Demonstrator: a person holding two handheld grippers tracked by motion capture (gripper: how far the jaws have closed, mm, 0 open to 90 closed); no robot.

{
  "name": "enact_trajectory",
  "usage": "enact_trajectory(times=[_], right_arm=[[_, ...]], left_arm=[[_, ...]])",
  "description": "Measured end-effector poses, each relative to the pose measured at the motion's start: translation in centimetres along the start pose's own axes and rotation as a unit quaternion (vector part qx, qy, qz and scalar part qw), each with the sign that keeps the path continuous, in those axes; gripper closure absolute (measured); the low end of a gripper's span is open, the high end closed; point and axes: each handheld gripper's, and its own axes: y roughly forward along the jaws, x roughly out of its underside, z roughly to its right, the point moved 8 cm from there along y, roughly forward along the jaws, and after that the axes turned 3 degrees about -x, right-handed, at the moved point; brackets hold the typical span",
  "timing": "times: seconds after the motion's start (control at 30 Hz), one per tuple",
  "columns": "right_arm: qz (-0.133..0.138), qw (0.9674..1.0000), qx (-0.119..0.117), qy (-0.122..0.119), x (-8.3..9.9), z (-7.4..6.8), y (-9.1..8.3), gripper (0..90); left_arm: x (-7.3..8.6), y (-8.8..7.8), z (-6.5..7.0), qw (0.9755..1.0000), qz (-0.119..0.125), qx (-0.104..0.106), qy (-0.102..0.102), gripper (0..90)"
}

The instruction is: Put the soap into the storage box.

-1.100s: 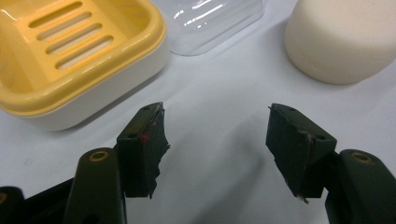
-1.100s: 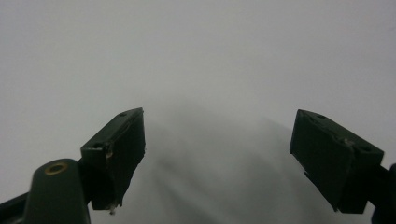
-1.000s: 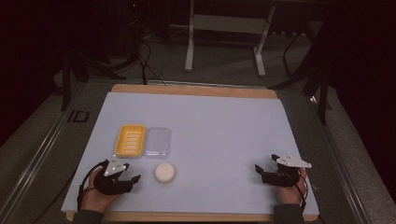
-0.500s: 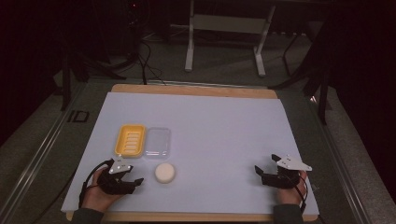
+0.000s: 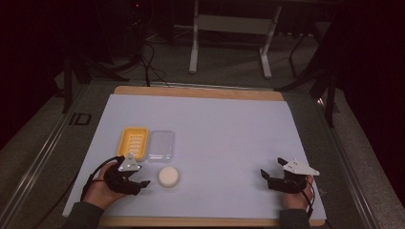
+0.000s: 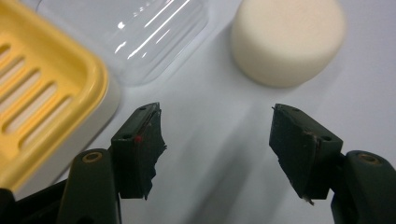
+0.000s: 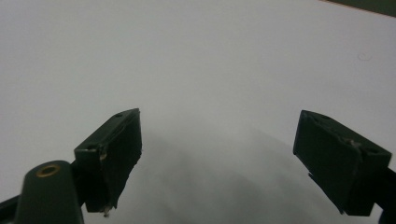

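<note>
On the white-covered table [image 5: 224, 129], the high view places a yellow soap dish [image 5: 133, 142] left of a clear lid [image 5: 160, 144], a round sponge [image 5: 169, 176] nearer, while both gripper views reveal the left gripper [image 6: 217, 135] and right gripper [image 7: 219, 154] with jaws wide, empty.

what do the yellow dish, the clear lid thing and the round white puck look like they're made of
Yellow dish: likely moulded plastic, smooth with a soft sheen, slots cut into its floor.
Clear lid: likely thin transparent plastic, glossy; bright streaks of glare, and the table shows through.
Round puck: looks like foam or sponge, matte cream with a fine grain and no shine; it could be soap.
</note>
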Motion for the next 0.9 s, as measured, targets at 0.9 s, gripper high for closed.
enact_trajectory(times=[0.9], right_arm=[[0.002, 1.0000, -0.004, 0.007, 0.0, 0.1, -0.1, 15.3]], left_arm=[[-2.7, 0.3, 1.1, 0.9959, -0.036, 0.037, 0.074, 30.3]])
